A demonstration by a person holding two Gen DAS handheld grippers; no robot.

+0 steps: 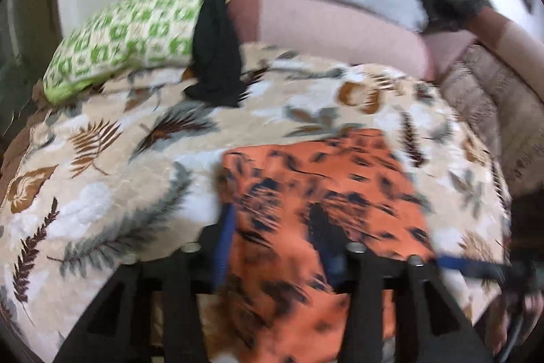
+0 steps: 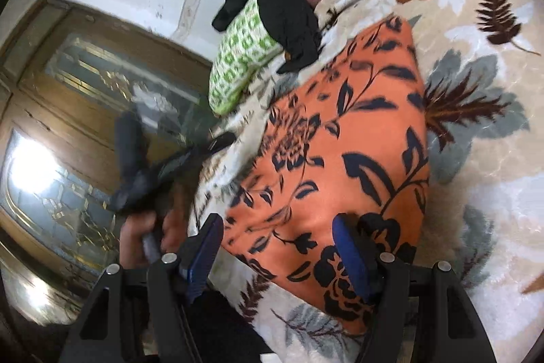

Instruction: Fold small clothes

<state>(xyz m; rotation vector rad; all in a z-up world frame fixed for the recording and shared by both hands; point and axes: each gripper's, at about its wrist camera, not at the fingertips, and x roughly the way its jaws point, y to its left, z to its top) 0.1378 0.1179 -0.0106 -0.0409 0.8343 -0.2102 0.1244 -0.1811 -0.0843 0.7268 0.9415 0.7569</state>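
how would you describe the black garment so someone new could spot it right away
Start from the bed's leaf-print bedspread, with the orange flowered cloth spread on its near part. At the far end lies a green-and-white patterned pillow. The black garment is draped limp over that pillow's end, trailing onto the bedspread; it is the only plain, unpatterned dark piece there.

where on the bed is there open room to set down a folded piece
Bare leaf-print blanket lies left of the orange floral cloth, below the green pillow. More shows on the cloth's other side. Crowded: the pillow corner, with the black garment draped over it.
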